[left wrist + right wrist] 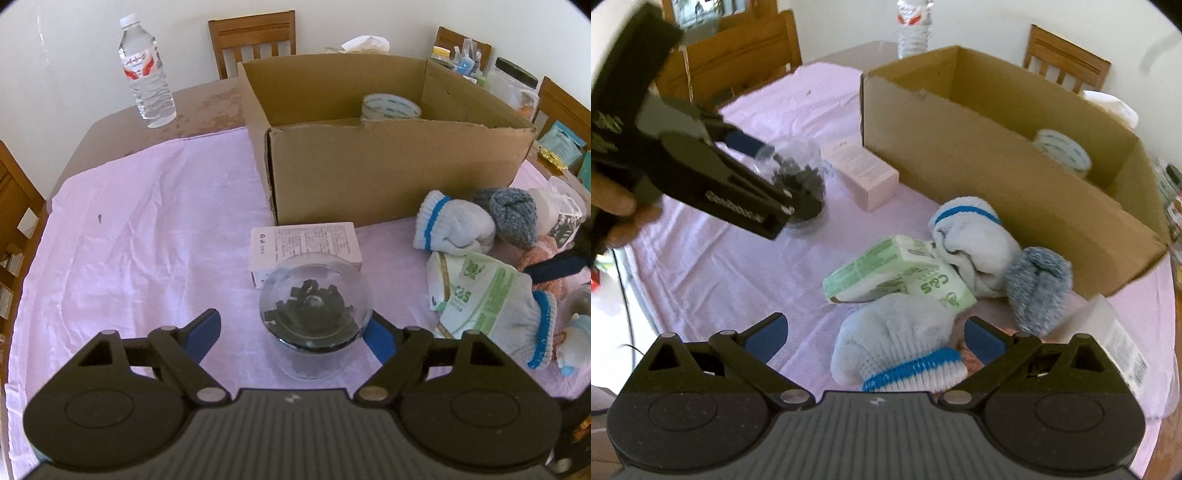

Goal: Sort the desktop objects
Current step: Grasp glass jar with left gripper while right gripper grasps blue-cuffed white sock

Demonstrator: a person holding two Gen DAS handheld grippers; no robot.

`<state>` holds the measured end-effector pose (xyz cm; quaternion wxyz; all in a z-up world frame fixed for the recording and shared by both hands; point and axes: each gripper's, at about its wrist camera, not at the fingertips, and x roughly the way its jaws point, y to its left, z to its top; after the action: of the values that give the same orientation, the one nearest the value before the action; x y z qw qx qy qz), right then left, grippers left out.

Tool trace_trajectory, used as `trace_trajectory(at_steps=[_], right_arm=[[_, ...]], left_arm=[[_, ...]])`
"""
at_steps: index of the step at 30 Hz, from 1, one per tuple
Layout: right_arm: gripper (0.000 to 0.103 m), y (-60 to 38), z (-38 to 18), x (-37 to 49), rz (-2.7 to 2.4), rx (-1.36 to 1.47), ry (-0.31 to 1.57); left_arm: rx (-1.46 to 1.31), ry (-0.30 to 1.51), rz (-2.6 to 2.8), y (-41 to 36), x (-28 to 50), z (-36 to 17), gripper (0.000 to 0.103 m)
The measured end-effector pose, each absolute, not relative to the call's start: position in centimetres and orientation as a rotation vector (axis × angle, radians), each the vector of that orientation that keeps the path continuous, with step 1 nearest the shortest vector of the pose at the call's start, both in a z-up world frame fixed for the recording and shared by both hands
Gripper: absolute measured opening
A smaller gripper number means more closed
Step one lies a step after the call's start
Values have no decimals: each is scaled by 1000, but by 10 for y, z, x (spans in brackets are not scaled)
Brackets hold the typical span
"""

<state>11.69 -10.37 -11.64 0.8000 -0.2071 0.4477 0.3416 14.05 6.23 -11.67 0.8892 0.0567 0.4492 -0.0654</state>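
the cardboard box [388, 173] stands open-topped on the pink cloth [129, 240], and everything else is placed from it. just in front of its near left corner lies a small white printed carton [304, 243], and in front of that a clear plastic jar [314, 317] holding dark bits too blurred to name. the left gripper [291, 332] straddles the jar: its right blue pad touches the jar's side, the left pad stands clear of it, so the jaws are spread and not yet pinching. in front of the box's right half sits a heap – white socks with blue bands [897, 350], a grey knitted bundle [1038, 288], a green tissue pack [897, 269] – partly overlapping, its far edge cut off. the right gripper [875, 339] hangs spread wide over the nearest sock, pads on either side, contact unclear. inside the box a tape roll [390, 107] shows, half hidden by the wall. a water bottle [146, 70] stands behind the box's left end.
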Motion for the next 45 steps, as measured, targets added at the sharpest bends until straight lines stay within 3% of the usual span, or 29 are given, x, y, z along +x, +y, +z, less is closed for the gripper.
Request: trace_trajectory(at_steps=[16,23,27,29,45], right_arm=[[103,-95,-152,107,771,-509,1102],[103,-96,-152,102,761,-502,1069],[103,-98,-152,102,759,-495,1055],[103,-99,-152,101,758,-489,1046],[103,-96,-153,105,760,-496,1051]], left_arm=[[98,925,-146,65,138,-122,82],[90,921,-173,63,136,-123,65],[79,919,-191,62,135,-124,63],[72,924,-194,62,136,-125,53],[57,928,-194,61,139,-126,53]])
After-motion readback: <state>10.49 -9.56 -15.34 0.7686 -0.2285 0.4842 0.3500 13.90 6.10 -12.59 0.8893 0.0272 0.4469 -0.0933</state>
